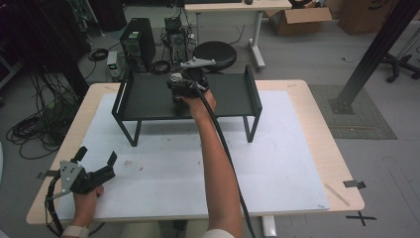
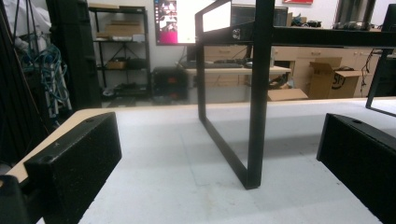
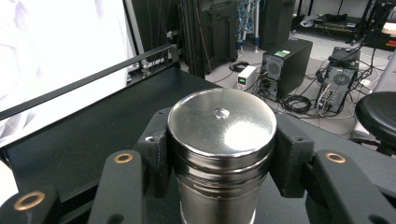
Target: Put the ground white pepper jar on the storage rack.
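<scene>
The steel canister [image 3: 222,154], centre of frame, stands upright on the black shelf [image 1: 148,96], clamped by the right gripper [image 3: 219,154]; left gripper [image 1: 94,158], lower left, gapes wide

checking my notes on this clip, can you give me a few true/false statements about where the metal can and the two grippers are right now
1. The right gripper is shut on the metal can. True.
2. The metal can stands upright on the black shelf. True.
3. The left gripper holds a second can. False: its jaws stand open with nothing between them, low over the white mat.
4. The metal can lies on its side on the white mat. False: it is upright on top of the black shelf.
5. The left gripper is near the front left corner of the table. True.
</scene>
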Tool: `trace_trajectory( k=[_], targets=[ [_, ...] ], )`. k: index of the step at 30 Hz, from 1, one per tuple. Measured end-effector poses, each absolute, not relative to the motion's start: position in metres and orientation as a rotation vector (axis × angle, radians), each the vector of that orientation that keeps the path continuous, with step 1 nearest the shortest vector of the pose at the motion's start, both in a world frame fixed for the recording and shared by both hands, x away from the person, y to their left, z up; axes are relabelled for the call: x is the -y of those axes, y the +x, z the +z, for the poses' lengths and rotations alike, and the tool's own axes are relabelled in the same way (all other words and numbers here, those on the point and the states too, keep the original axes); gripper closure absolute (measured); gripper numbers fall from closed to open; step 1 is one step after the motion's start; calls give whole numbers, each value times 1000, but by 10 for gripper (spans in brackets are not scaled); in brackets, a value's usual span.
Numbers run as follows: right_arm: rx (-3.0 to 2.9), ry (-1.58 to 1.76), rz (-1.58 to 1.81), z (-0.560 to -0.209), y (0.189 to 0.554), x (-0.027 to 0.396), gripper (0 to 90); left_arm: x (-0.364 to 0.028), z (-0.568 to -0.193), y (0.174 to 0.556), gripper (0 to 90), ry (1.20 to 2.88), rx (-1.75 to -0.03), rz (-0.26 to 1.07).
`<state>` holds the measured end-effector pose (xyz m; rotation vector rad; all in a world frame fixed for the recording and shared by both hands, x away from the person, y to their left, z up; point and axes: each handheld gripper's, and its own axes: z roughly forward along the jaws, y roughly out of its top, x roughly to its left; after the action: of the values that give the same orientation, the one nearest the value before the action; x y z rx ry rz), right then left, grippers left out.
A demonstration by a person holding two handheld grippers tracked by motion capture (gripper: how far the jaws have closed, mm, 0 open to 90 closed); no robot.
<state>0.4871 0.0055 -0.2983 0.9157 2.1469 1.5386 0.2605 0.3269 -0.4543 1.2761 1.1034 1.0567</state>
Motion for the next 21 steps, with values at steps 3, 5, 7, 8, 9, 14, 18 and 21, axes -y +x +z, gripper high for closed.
trace_trajectory(
  k=[3,5,7,8,9,14,18,21],
  targets=[
    [-2145,912,1541,-298,487,-5,486,-327,-454,260,2,1275,-1103,1056],
    [-2147,904,1539,-298,486,-6,480,-327,-454,260,2,1271,-1103,1056],
    [-2138,906,1560,-299,486,-6,440,-327,-454,260,2,1272,-1104,1055],
    [-2131,914,1567,-299,486,-6,420,-327,-454,260,2,1271,-1104,1056],
    [-2129,916,1571,-299,485,-6,418,-327,-454,260,2,1271,-1104,1056],
    [-2120,916,1577,-298,484,-5,352,-327,-454,260,2,1269,-1104,1056],
    [-2094,922,1579,-296,482,-4,285,-328,-454,260,2,1268,-1104,1056],
    [-2080,922,1578,-294,481,-2,244,-328,-455,260,2,1266,-1104,1057]
  ],
)
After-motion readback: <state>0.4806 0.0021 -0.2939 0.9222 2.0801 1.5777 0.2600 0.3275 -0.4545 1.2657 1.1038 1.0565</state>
